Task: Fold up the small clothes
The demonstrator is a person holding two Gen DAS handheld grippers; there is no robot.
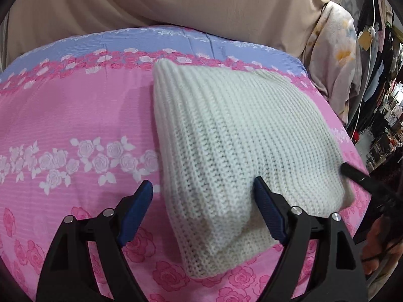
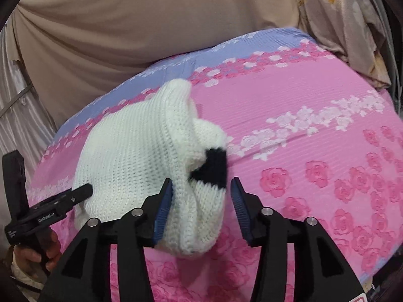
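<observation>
A white ribbed knit garment (image 1: 239, 136) lies folded on the pink rose-print bedsheet (image 1: 75, 115). My left gripper (image 1: 202, 187) stands open over its near left edge. One blue pad rests on the knit and the other is over the sheet. In the right wrist view the same garment (image 2: 136, 151) shows a black patch (image 2: 211, 168) at its bunched near end. My right gripper (image 2: 201, 183) is open around that end: the left pad touches the knit and the right pad stands clear. A finger (image 2: 80, 192) of the left gripper lies on the garment's left side.
A beige curtain (image 1: 176, 5) hangs behind the bed. Pale flowered fabric (image 1: 335, 50) is piled at the bed's far right corner, with hanging clothes and clutter (image 1: 385, 115) beyond it. A hand (image 2: 35, 251) holds the left gripper's handle. The sheet's blue band (image 2: 226, 50) marks the far edge.
</observation>
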